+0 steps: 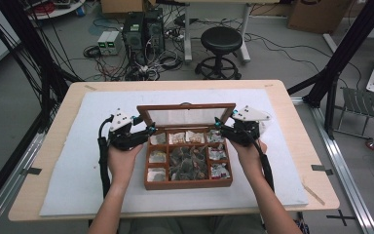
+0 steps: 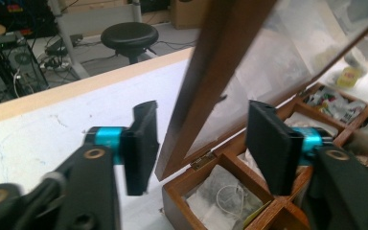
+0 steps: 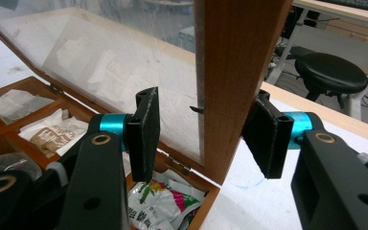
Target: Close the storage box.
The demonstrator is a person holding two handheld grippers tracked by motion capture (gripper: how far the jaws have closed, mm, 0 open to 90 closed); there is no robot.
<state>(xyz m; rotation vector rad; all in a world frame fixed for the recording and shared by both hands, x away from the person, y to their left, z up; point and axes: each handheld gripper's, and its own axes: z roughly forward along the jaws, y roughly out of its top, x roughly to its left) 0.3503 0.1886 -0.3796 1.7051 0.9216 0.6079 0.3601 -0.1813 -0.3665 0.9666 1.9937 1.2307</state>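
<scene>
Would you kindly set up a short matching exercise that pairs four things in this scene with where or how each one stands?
Things:
1. lid
2. stool
3. left hand-held gripper
4. tea bags

Places or states:
A. on the floor beyond the table
B. lying in the box's compartments
C. raised upright, glass pane in a wooden frame
D. jaws apart on either side of the lid's side edge

Pairs: 1-C, 2-A, 3-D, 4-B
</scene>
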